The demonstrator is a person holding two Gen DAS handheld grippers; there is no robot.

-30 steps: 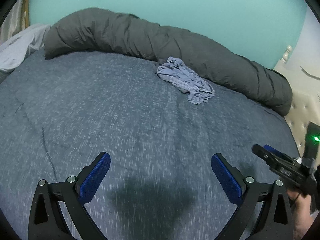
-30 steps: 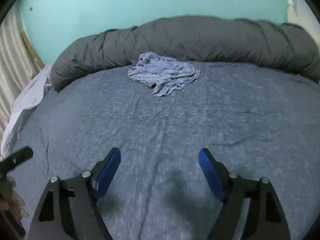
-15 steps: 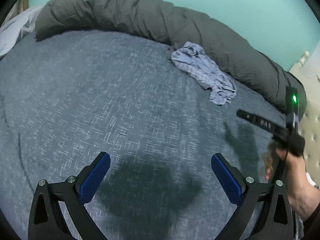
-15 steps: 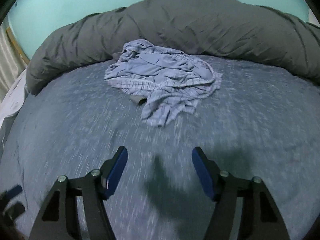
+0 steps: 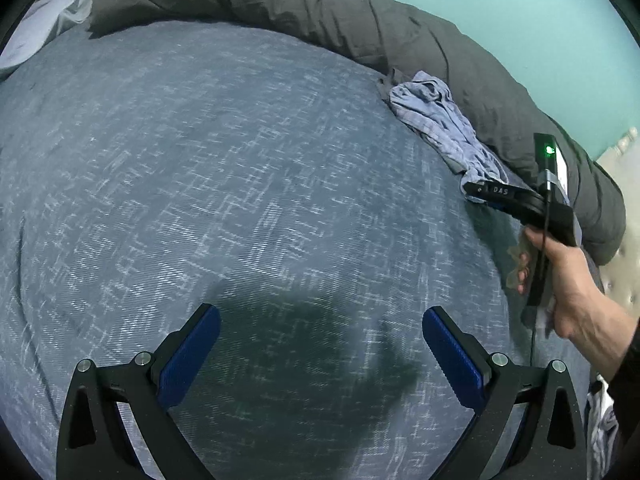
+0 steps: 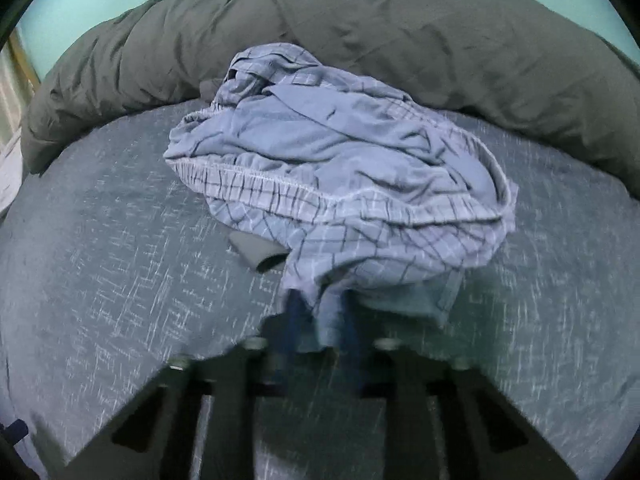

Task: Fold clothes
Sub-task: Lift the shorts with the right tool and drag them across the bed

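The left gripper [image 5: 320,354] consisted of two black angular arms with triangular cut-outs, each fitted with a silver round-head screw at the outer joint and another nearer the pad. The pads [image 5: 189,356] were bright blue, rectangular and finely ribbed. The right gripper [image 6: 320,332] was of the same black frame construction with blue pads; motion blur obscured its finer detail. In the left wrist view its body appeared as a black housing marked "DAS" in pale letters, carrying an upright black module with a lit green indicator and a white label. A thin black cable ran down along the handle. The right hand [image 5: 568,280] was bare, with a dark sleeve edge at the wrist.
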